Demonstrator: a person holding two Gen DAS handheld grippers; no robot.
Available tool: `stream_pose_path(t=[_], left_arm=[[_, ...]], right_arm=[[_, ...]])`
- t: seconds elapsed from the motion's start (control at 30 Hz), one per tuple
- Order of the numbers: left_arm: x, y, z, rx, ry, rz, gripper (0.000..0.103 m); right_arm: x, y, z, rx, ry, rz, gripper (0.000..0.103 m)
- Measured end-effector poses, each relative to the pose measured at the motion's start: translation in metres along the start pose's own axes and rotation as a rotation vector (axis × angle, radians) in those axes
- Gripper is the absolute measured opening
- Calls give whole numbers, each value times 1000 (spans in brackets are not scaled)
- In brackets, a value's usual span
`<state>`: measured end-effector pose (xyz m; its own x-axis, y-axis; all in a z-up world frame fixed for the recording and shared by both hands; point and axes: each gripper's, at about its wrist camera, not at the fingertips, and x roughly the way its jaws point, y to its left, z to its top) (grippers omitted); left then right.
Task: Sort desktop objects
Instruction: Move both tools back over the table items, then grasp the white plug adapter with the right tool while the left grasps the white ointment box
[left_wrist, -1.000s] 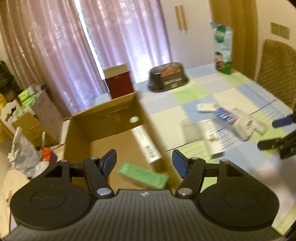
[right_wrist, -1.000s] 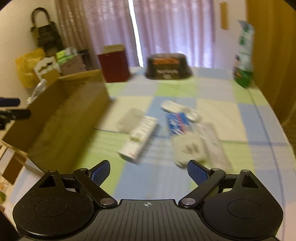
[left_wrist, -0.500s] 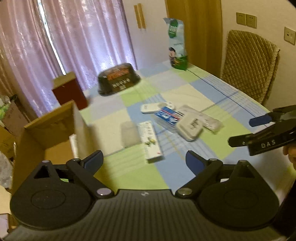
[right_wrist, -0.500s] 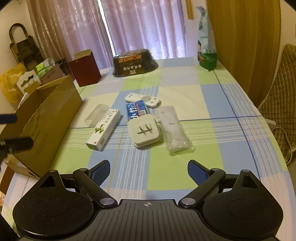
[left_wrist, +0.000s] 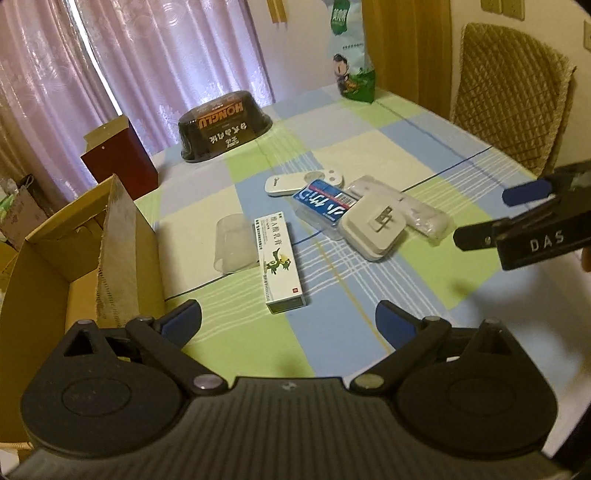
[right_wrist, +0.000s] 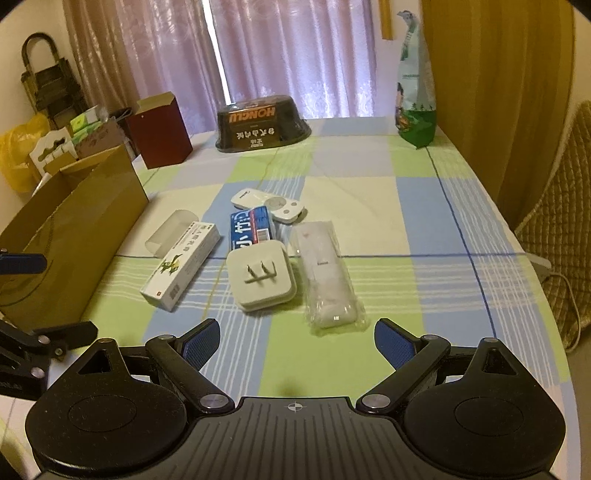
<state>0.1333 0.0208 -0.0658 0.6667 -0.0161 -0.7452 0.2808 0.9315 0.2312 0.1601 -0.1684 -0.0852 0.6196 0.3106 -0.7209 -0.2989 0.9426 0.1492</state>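
A cluster of small items lies mid-table: a white ointment box (left_wrist: 280, 264) (right_wrist: 181, 266), a clear plastic cup on its side (left_wrist: 234, 245) (right_wrist: 168, 232), a blue packet (left_wrist: 325, 203) (right_wrist: 251, 229), a square white charger with prongs up (left_wrist: 375, 227) (right_wrist: 262, 278), a white remote (left_wrist: 284, 183) (right_wrist: 255, 197), a small round remote (right_wrist: 286, 210) and a bagged white remote (right_wrist: 327, 282). My left gripper (left_wrist: 288, 321) is open and empty, near the open cardboard box (left_wrist: 92, 251) (right_wrist: 74, 229). My right gripper (right_wrist: 295, 341) is open and empty, hovering short of the cluster.
A chequered cloth (right_wrist: 369, 206) covers the table. At the far end stand a dark upturned bowl (right_wrist: 262, 123), a dark red carton (right_wrist: 159, 129) and a green snack bag (right_wrist: 415, 92). A woven chair (left_wrist: 509, 96) stands at the right edge. Clutter lies beyond the cardboard box.
My left gripper swung right, from over the cardboard box's inside to over the table, and its jaws spread wider. The right gripper's view steadied and drew back a little.
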Motion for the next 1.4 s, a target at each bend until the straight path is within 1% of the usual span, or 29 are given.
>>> stream_pose_path(t=[0.13, 0.37, 0.43, 0.47, 0.57, 0.67, 0.73, 0.77, 0.93, 1.07, 1.1, 1.2, 1.4], left_arm=[[17, -4, 0, 13, 18, 17, 98], [39, -5, -7, 4, 32, 8, 98], [46, -5, -8, 10, 32, 2, 98], [48, -5, -9, 17, 31, 3, 98], [56, -6, -10, 39, 30, 4, 98], [63, -5, -11, 39, 35, -1, 98], [67, -5, -13, 39, 39, -4, 98], [69, -4, -13, 38, 38, -6, 98], [77, -5, -13, 29, 37, -14, 98], [81, -7, -9, 29, 32, -19, 98], [81, -8, -8, 29, 31, -20, 98], [83, -8, -5, 29, 28, -21, 98], [86, -7, -1, 20, 22, -22, 98]], right_arm=[[20, 3, 11, -54, 10, 16, 93], [62, 17, 29, -144, 26, 42, 93], [73, 20, 31, -164, 40, 51, 84], [79, 22, 32, -173, 52, 56, 77], [94, 26, 34, -204, 67, 55, 77], [106, 31, 33, -243, 78, 50, 77], [111, 34, 32, -270, 83, 41, 65], [113, 36, 32, -281, 84, 36, 63], [115, 40, 29, -320, 75, 20, 63], [116, 40, 28, -325, 70, 18, 62], [115, 39, 29, -317, 70, 21, 60], [113, 35, 30, -284, 70, 32, 59], [102, 29, 28, -244, 58, 27, 59]])
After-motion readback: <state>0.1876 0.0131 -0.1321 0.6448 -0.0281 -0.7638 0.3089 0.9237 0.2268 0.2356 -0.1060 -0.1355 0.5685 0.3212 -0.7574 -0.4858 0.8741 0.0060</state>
